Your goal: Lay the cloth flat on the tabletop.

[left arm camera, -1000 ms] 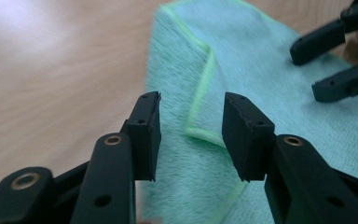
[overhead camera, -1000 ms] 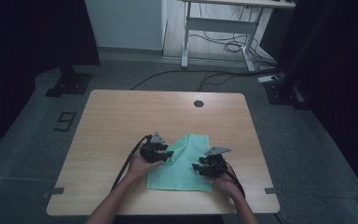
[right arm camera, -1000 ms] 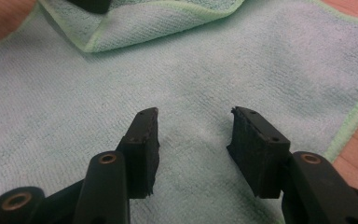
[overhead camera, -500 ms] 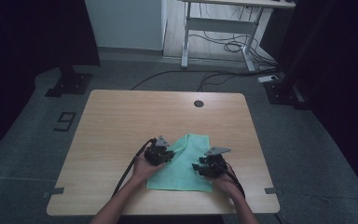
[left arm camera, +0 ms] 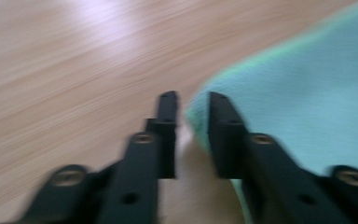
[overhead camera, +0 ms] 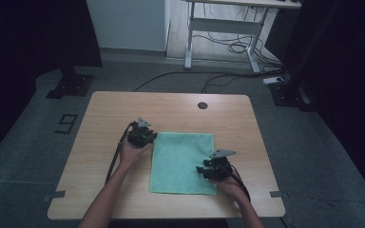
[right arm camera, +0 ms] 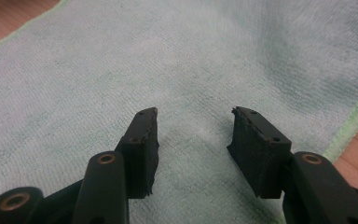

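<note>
My left gripper (left arm camera: 189,107) has just been opening, jaws parted at the cloth (overhead camera: 183,161) corner, gripping nothing. My right gripper (right arm camera: 193,126) hovers half open. The cloth looks soft, light and floppy; I'd pinch its corners.

- One green cloth (overhead camera: 183,162)
- One wooden table (overhead camera: 104,114)
- Two grippers: left gripper (overhead camera: 141,136), right gripper (overhead camera: 204,171)
- Two hands of the person

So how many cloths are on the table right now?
1: a green cloth lying flat on the near half of the wooden table, between the two grippers; none seems hidden.
</note>
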